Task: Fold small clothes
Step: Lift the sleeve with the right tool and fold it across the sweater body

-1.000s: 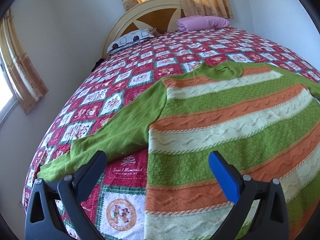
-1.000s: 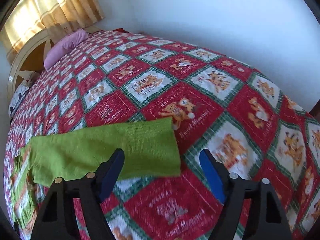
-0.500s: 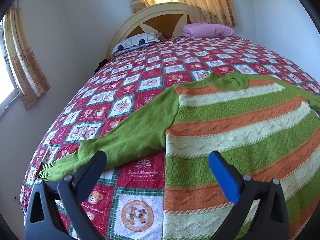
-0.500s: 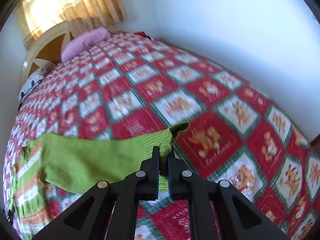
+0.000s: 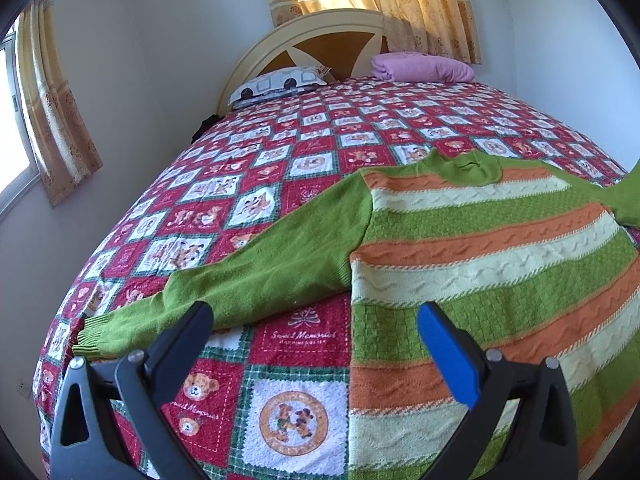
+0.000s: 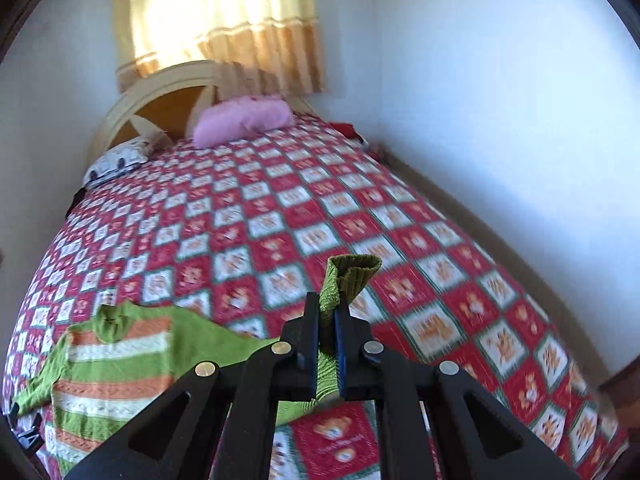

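A striped sweater (image 5: 492, 256) in green, orange and cream lies flat on the bed. Its green left sleeve (image 5: 256, 276) stretches out to the left, the cuff near the bed's edge. My left gripper (image 5: 316, 322) is open just above the sleeve and the sweater's side, gripping nothing. In the right wrist view the sweater (image 6: 112, 364) lies at lower left. My right gripper (image 6: 328, 312) is shut on the right sleeve cuff (image 6: 352, 272), which it holds lifted above the bed. The raised sleeve (image 5: 628, 196) shows at the right edge of the left wrist view.
The bed carries a red, green and white patchwork quilt (image 5: 304, 168). At the headboard (image 5: 320, 36) lie a patterned pillow (image 5: 280, 84) and a folded pink blanket (image 5: 420, 66). Walls close in on the right (image 6: 500, 120); a curtained window (image 6: 216, 12) is behind the headboard.
My right gripper went from open over the flat right sleeve to shut on its cuff, then rose with it. The left gripper shifted slightly and stays open.
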